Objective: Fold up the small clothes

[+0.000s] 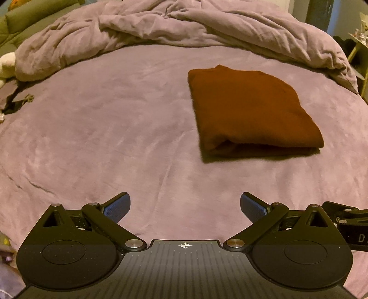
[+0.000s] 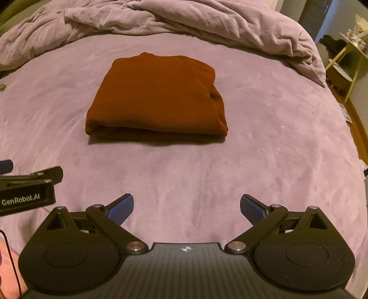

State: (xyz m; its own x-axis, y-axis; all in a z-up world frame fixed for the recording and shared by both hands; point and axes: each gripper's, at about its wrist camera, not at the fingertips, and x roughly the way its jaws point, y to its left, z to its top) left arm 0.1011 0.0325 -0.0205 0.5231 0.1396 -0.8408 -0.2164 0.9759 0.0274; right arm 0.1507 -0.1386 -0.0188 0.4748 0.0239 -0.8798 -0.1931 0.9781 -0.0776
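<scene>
the folded rust garment [image 2: 156,96] lies on the purple bedspread [image 2: 264,149] at about 11 o'clock from the right gripper [image 2: 186,210], long fold edge running crosswise. from the left gripper [image 1: 185,209] it sits at 1 o'clock, so the right looks nearer; both claws gape wide and empty.

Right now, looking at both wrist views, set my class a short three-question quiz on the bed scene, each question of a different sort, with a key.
1. True or false: the left gripper is clamped on the rust-brown garment.
2. Multiple choice: the garment lies A) spread flat and unfolded, B) folded into a compact stack, C) hanging off the bed edge.
3. Short answer: what lies bunched along the far side of the purple bed cover?

Key
1. False: both the left and the right gripper stand open and empty, short of the garment.
2. B.
3. A rumpled purple duvet.
</scene>
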